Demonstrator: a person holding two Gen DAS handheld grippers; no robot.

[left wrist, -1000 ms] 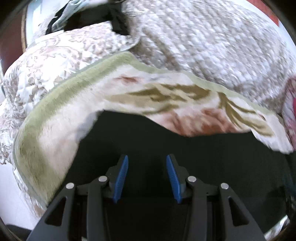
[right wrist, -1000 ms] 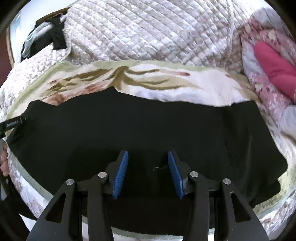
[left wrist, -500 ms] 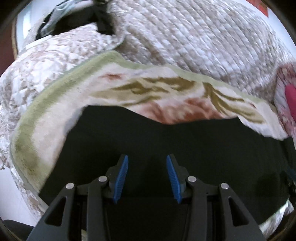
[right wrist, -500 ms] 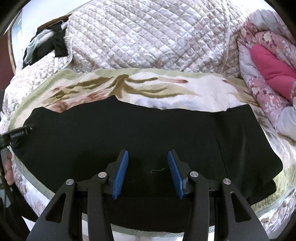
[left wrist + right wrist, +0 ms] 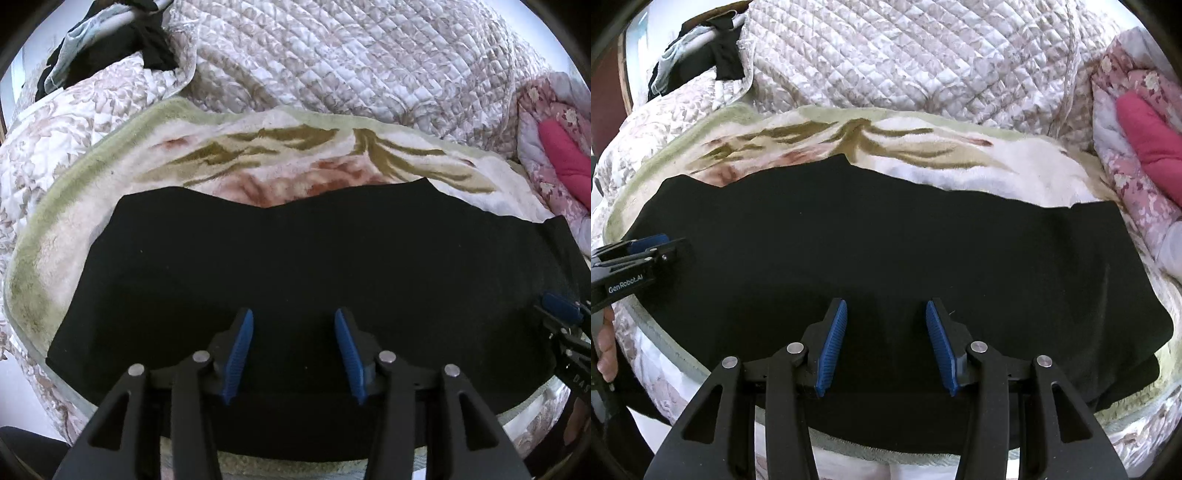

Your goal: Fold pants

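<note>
Now your left gripper (image 5: 293, 350) and right gripper (image 5: 882, 341), both wide open and empty, have drawn back; the black fabric pants (image 5: 886, 236) lie flat, ready for another fold.

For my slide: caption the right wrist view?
Open right claw above black pants spread on a floral blanket.

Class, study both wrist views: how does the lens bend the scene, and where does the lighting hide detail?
Left wrist view: fisheye curves the black pants and floral blanket into an arc, with dark vignette corners; the pants read as flat black, their folds lost. Right wrist view: same barrel bend; the quilted bedspread is bright and sharp, and the pants show only faint creases.
</note>
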